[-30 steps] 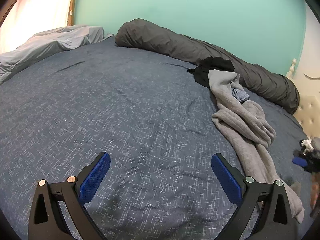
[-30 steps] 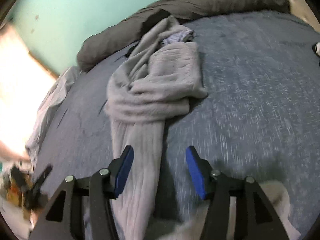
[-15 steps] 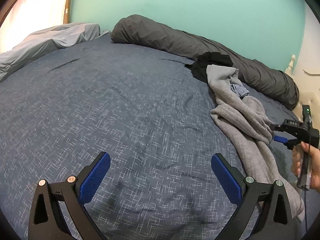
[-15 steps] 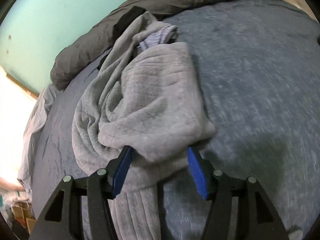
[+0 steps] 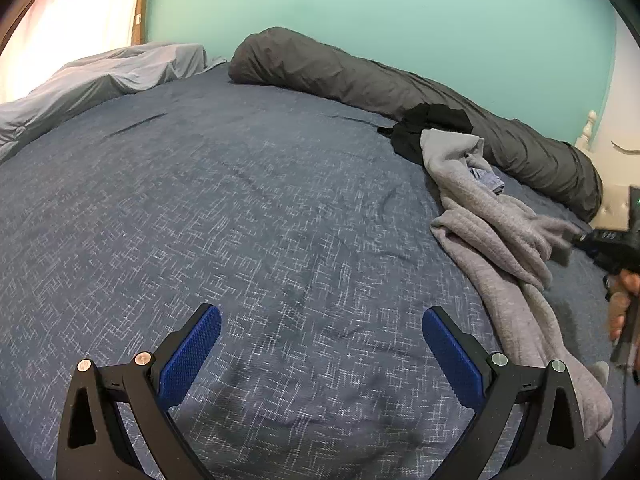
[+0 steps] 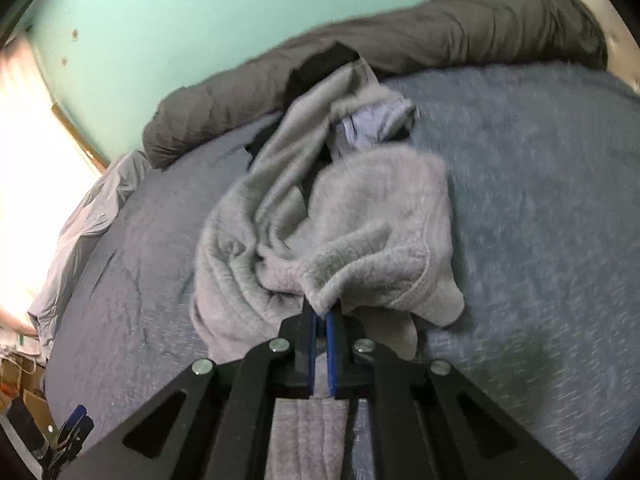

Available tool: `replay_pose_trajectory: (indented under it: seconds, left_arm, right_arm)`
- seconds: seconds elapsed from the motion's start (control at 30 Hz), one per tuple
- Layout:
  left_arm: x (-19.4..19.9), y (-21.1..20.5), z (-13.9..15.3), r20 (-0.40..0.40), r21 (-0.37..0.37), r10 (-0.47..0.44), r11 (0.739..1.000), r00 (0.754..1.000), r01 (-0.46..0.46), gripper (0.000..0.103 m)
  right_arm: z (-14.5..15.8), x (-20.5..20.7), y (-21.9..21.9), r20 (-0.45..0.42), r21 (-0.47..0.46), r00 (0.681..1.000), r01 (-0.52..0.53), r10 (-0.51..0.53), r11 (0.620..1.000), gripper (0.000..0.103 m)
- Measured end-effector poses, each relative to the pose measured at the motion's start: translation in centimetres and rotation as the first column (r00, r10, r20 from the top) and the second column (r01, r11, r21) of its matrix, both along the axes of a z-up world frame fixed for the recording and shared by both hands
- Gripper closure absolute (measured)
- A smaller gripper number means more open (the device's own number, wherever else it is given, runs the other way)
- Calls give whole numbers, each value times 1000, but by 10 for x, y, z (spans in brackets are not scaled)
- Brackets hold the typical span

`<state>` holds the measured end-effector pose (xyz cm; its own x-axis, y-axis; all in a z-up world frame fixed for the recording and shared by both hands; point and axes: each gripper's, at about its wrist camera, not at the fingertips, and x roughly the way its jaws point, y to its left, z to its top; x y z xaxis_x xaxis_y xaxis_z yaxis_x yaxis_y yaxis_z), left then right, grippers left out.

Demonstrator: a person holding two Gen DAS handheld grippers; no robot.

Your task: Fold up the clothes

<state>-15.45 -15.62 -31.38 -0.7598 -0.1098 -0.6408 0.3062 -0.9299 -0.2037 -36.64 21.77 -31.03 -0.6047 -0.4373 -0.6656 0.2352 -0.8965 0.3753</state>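
Note:
A crumpled grey fleece garment (image 6: 360,232) lies in a long heap on the dark blue bedspread (image 6: 540,200). My right gripper (image 6: 322,314) is shut on a fold of its near edge, and the cloth bunches up around the blue pads. A pale blue garment (image 6: 372,124) and a black one (image 6: 316,68) lie at the heap's far end. In the left wrist view the grey garment (image 5: 492,232) runs down the right side. My left gripper (image 5: 320,344) hovers open over bare bedspread (image 5: 240,208), well left of the garment. The right gripper (image 5: 612,240) shows at the right edge, held by a hand (image 5: 620,300).
A long dark grey rolled duvet (image 5: 400,84) lies along the teal wall at the back. A light grey sheet (image 5: 100,80) is piled at the far left by the bright window. The white headboard (image 5: 612,208) stands at the right. Boxes and clutter (image 6: 24,392) sit beside the bed.
My right gripper moved forward onto the grey garment and closed on its near fold, going from open to shut. The left gripper stayed open and hardly moved.

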Motion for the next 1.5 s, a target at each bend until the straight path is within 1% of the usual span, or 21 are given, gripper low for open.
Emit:
replay_pose_trajectory:
  seconds: [0.13, 0.3, 0.4, 0.53, 0.67, 0.73, 0.93, 0.97, 1.0, 1.07, 1.1, 1.13, 1.17, 1.23, 1.3, 1.4, 1.47, 1.5]
  left_arm:
    - [2, -2, 0, -6, -8, 1, 1000, 1000, -2, 0]
    - [9, -8, 2, -7, -7, 14, 1000, 1000, -14, 0]
    - [20, -12, 10, -36, -9, 22, 1000, 999, -22, 0]
    - [33, -20, 17, -57, -9, 27, 1000, 998, -27, 0]
    - [41, -33, 20, -66, 12, 54, 998, 996, -53, 0]
    - [45, -39, 22, -73, 26, 71, 997, 995, -69, 0]
    - [47, -44, 24, -77, 33, 69, 997, 995, -66, 0]
    - [47, -44, 24, -75, 33, 65, 997, 995, -63, 0]
    - [48, -46, 24, -75, 33, 64, 998, 995, -62, 0]
    - [48, -47, 22, -72, 40, 66, 997, 995, -63, 0]
    - [48, -48, 22, -71, 45, 63, 997, 995, -60, 0]
    - [47, -48, 22, -69, 46, 60, 997, 996, -57, 0]
    - [47, -47, 21, -68, 42, 60, 998, 996, -57, 0]
    - [45, -45, 21, -65, 43, 54, 998, 996, -51, 0]
    - [43, -42, 19, -59, 49, 42, 998, 997, -39, 0]
    - [41, -36, 17, -46, 61, 18, 998, 999, -15, 0]
    - [40, -28, 18, -43, 44, -4, 999, 999, 6, 0]
    - [40, -25, 18, -44, 37, -13, 999, 999, 14, 0]
  right_arm:
    - [44, 19, -1, -66, 9, 997, -30, 31, 1000, 100]
    - [98, 42, -3, -146, 23, 987, -69, 72, 997, 100]
    - [121, 56, -16, -176, 38, 976, -122, 127, 992, 100]
    - [154, 81, -55, -212, 50, 948, -234, 239, 971, 100]
    - [182, 103, -106, -239, 65, 902, -354, 359, 933, 100]
    - [188, 110, -137, -233, 69, 882, -404, 409, 912, 100]
    - [161, 111, -201, -112, 85, 872, -469, 476, 879, 100]
    - [149, 107, -206, -66, 68, 878, -469, 473, 880, 100]
    - [135, 104, -208, -24, 60, 884, -465, 467, 883, 97]
    - [115, 105, -210, 24, 65, 876, -482, 481, 874, 97]
    - [104, 106, -211, 48, 67, 872, -490, 488, 869, 93]
    - [95, 107, -211, 69, 74, 869, -495, 491, 866, 84]
    - [89, 109, -209, 77, 94, 872, -490, 484, 867, 80]
    - [80, 114, -199, 84, 101, 877, -480, 473, 871, 69]
    - [72, 118, -178, 77, 71, 895, -444, 439, 893, 64]
    - [66, 123, -133, 28, 9, 934, -357, 357, 934, 42]
    - [57, 129, -98, 7, -29, 956, -293, 293, 956, 41]
    - [50, 133, -80, 10, -49, 967, -255, 256, 966, 41]
